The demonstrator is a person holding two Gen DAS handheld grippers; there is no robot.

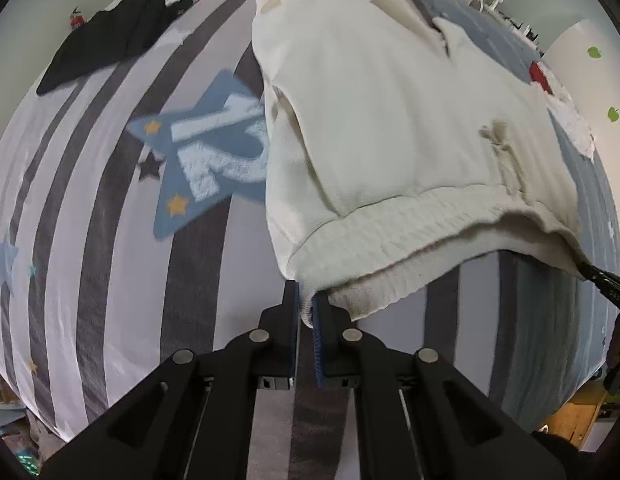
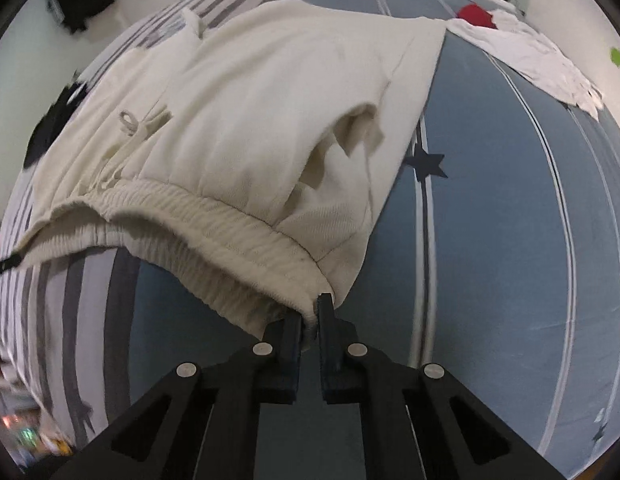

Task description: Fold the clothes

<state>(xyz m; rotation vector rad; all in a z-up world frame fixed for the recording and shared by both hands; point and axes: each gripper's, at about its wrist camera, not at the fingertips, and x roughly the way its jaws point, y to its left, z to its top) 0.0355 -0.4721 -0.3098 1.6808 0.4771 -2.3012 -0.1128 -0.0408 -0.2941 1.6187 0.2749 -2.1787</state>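
Note:
A pair of cream sweat shorts (image 1: 382, 120) with an elastic waistband and drawstring lies spread over the bed, also in the right wrist view (image 2: 238, 120). My left gripper (image 1: 306, 304) is shut on the waistband's left corner and holds it above the bed. My right gripper (image 2: 310, 312) is shut on the waistband's right corner, also lifted. The waistband (image 2: 190, 216) sags between the two grippers. The right gripper's tip shows at the far right of the left wrist view (image 1: 602, 280).
The bed has a grey-striped cover (image 1: 110, 208) with a blue star patch (image 1: 206, 152) and a blue part (image 2: 502, 216). A black garment (image 1: 106, 44) lies far left. White and red clothes (image 2: 522, 52) lie far right.

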